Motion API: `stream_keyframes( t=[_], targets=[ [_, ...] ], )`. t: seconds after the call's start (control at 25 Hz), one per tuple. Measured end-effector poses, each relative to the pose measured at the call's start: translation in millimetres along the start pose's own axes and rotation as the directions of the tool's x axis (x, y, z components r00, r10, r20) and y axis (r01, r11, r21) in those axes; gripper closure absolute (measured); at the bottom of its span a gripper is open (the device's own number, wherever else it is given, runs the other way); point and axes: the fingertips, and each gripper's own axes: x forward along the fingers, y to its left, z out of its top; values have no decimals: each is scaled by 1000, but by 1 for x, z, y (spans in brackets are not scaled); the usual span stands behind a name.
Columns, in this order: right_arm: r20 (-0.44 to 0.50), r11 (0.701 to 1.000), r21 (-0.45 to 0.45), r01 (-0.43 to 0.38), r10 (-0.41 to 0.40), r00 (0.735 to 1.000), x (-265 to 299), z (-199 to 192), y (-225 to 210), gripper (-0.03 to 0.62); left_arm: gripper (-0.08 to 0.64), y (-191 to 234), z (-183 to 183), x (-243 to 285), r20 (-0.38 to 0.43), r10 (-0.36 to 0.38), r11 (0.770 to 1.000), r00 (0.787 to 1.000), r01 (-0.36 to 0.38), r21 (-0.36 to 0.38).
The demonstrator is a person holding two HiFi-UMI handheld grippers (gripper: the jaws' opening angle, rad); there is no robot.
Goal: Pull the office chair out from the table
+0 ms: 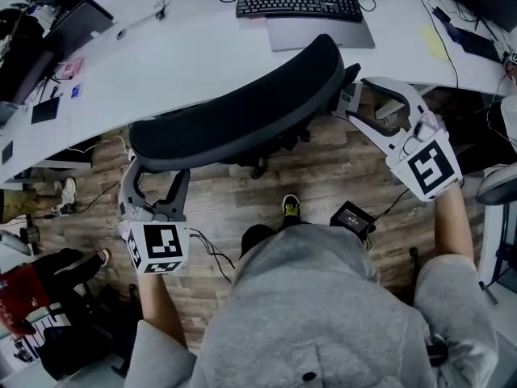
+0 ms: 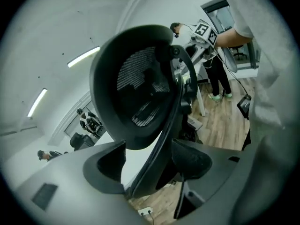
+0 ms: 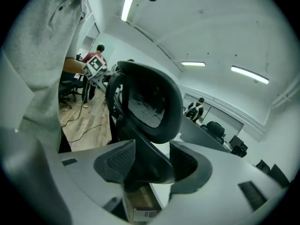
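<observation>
The black mesh office chair back point(image 1: 242, 103) stands right at the white table's point(image 1: 161, 55) edge. My left gripper point(image 1: 153, 186) straddles the back's left end, and in the left gripper view the chair point(image 2: 136, 83) has its frame bar running between the jaws of that gripper point(image 2: 150, 161), with a pale gap beside one pad. My right gripper point(image 1: 363, 99) is at the back's right end. In the right gripper view the chair's point(image 3: 150, 102) edge sits between the spread jaws of the right gripper point(image 3: 149, 165). Both stand open around the chair.
A keyboard point(image 1: 299, 3) and a grey laptop point(image 1: 323, 32) lie on the table behind the chair. Cables, a small black device point(image 1: 352, 217) and the person's shoe point(image 1: 291, 207) are on the wooden floor. Another chair's edge point(image 1: 501, 186) shows at the right.
</observation>
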Motion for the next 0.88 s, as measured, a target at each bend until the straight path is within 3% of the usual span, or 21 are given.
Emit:
stream_keyframes(
  t=[0.24, 0.48, 0.68, 0.88],
  targets=[
    [-72, 986, -160, -55, 44, 996, 22, -9, 1, 368, 264, -9, -20, 20, -79, -60, 998, 995, 62, 20],
    [-194, 953, -270, -140, 88, 977, 52, -28, -4, 360, 264, -5, -24, 25, -80, -98, 995, 992, 98, -2],
    [-316, 886, -386, -256, 134, 939, 79, -46, 1, 360, 264, -6, -28, 30, -104, -117, 993, 988, 118, 0],
    [-425, 803, -495, -332, 110, 899, 101, -66, 7, 362, 264, -9, -38, 40, -170, -109, 987, 979, 127, 97]
  ],
)
